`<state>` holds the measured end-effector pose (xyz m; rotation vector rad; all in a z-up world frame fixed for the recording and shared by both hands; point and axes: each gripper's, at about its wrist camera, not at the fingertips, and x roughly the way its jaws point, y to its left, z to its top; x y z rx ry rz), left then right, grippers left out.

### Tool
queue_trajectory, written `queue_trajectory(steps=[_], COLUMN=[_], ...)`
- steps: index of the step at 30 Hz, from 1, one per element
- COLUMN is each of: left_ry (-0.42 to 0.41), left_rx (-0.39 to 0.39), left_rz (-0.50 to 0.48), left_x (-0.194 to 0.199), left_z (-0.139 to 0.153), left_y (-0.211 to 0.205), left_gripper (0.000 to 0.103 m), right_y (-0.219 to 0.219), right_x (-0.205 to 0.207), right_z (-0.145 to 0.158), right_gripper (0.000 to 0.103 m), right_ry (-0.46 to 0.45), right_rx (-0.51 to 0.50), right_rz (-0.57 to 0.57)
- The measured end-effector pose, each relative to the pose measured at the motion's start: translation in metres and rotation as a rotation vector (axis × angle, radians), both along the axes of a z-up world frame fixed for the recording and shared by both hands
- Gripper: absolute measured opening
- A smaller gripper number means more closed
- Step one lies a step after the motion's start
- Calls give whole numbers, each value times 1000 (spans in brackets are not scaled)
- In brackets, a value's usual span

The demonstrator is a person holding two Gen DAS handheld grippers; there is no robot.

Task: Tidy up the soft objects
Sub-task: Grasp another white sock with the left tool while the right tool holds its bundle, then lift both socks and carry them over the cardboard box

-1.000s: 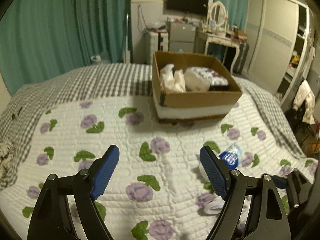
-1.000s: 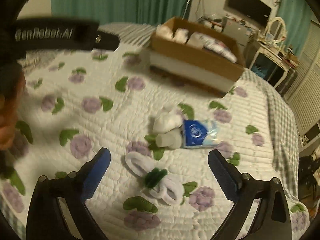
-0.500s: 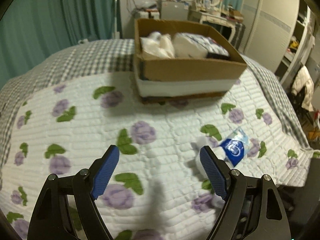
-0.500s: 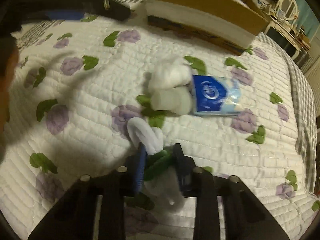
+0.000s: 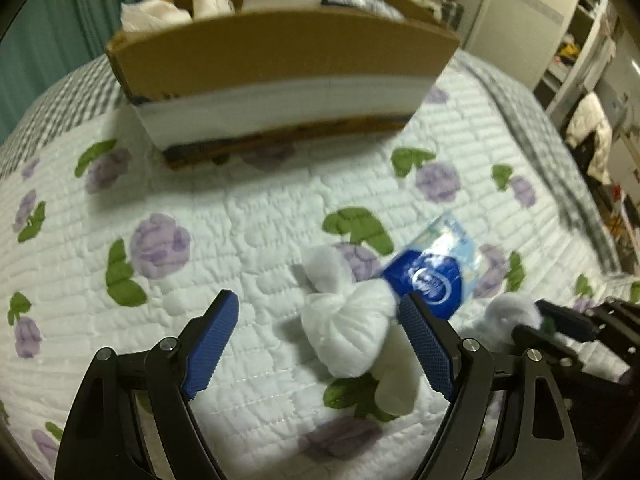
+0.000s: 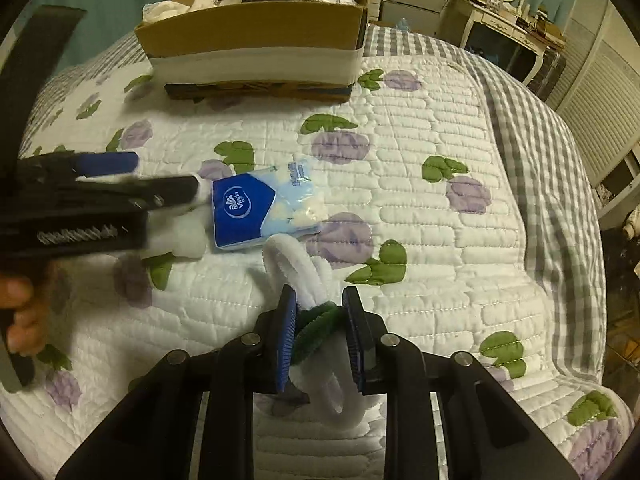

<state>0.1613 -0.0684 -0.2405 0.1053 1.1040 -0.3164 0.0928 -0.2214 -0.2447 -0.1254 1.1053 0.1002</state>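
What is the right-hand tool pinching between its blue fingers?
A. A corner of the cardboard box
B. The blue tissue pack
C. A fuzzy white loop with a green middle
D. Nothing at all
C. In the right wrist view the right gripper is shut on the fuzzy white loop at its green middle, while the tissue pack lies untouched on the quilt.

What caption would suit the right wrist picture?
Right gripper clamps a white-and-green fuzzy loop on the floral quilt, near a blue tissue pack.

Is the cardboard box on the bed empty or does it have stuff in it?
Not empty. White soft bundles and a patterned pack show above the cardboard box rim.
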Motion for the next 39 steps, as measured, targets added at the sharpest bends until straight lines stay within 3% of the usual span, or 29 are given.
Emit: queue_trajectory(steps=[1, 3, 4, 6, 7, 12, 23, 39], left_ry=[11, 46, 47, 20, 3, -51, -223, -524], left_rx=[-3, -70, -94, -66, -45, -36, -58, -153], left_rz=[0, -12, -19, -32, -32, -5, 98, 143], left_x=[0, -1, -3, -8, -12, -24, -60, -113], left_z=[-4, -9, -9, -7, -6, 5, 67, 196], left_y=[0, 3, 3, -1, -1, 6, 37, 75], left_gripper=[68, 41, 36, 21, 19, 16, 16, 16], right_y=[-2, 1, 1, 0, 1, 3, 15, 41], right_x=[-1, 0, 1, 4, 3, -1, -16, -46], right_z=[0, -3, -5, -7, -8, 0, 43, 179], right_gripper=[23, 23, 23, 23, 23, 23, 23, 23], right_ry=[0, 0, 0, -3, -5, -34, -138, -443], right_rx=[2, 5, 10, 19, 22, 40, 75, 107], right_rz=[2, 3, 3, 3, 3, 13, 14, 54])
